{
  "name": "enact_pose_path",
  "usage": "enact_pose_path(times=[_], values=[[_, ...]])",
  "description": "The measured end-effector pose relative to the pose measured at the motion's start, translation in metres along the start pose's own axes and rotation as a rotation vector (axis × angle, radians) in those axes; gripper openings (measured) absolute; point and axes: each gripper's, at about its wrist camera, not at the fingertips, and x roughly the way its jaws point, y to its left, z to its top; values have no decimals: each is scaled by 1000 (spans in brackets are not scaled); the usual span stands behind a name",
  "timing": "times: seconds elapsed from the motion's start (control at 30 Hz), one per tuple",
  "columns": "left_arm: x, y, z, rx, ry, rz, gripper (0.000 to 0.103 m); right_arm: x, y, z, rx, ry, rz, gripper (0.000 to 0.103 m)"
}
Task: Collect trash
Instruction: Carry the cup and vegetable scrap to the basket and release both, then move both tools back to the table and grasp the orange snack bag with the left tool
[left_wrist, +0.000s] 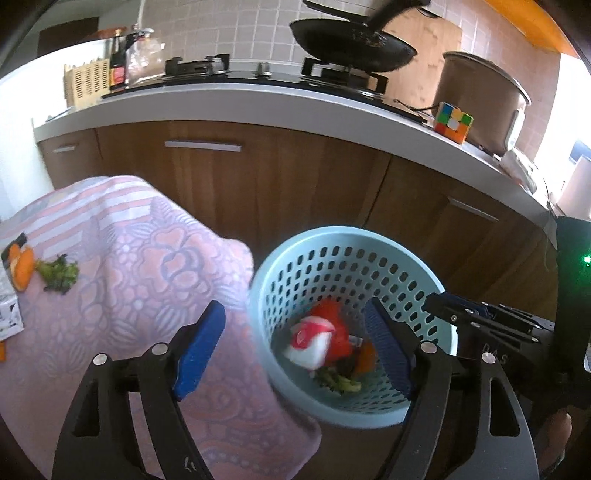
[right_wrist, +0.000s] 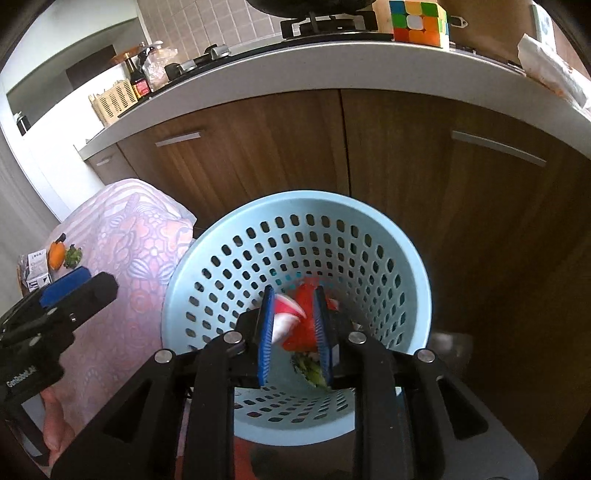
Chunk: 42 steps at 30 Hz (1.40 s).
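A light blue perforated trash basket (left_wrist: 421, 273) (right_wrist: 236, 254) stands beside a table with a pink patterned cloth (left_wrist: 140, 266) (right_wrist: 122, 258). Inside it lie a blurred red and white wrapper (left_wrist: 321, 336) (right_wrist: 295, 314), green vegetable scraps (left_wrist: 341, 382) (right_wrist: 310, 369) and an orange peel (left_wrist: 365, 356). My left gripper (left_wrist: 295, 354) is open above the basket's near rim. My right gripper (right_wrist: 293, 336) hovers over the basket with jaws narrowly apart; the wrapper shows between them. On the cloth lie an orange peel (left_wrist: 22, 269) (right_wrist: 56, 254), a green scrap (left_wrist: 59, 275) (right_wrist: 73, 256) and a small printed carton (left_wrist: 9, 314) (right_wrist: 35, 273).
A kitchen counter (left_wrist: 229, 99) (right_wrist: 295, 70) with wooden cabinets runs behind. On it are a hob with a black wok (left_wrist: 351, 44), a Rubik's cube (left_wrist: 452, 122) (right_wrist: 419, 22), a rice cooker (left_wrist: 484, 99), a sauce bottle (left_wrist: 118, 66) and a slotted rack (left_wrist: 86, 83).
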Motion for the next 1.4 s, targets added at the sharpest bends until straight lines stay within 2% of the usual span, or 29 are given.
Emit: enact_pose_path(times=[0.2,0.4,0.83,0.97,1.07,1.27,1.4], values=[[-16,23,-5,-54,-24,11,78,-3,18,2,-36,-4,18,20],[-48,59,-9,-130,-75,48,78,-8,57,5,-107,-18,68,24],[-143,171,-12,-309,-255,264,78,-10,184,-4,-306,-39,216,24],[-163,210,-13,-362,-273,312,78,0,220,-14,-350,-21,266,24],[-174,242,-17,-403,-276,342,83,10,246,-21,-385,-14,295,24],[-164,292,-22,-469,-229,338,85,33,279,-36,-430,20,332,24],[-146,318,-28,-493,-200,268,85,40,285,-45,-454,38,347,24]])
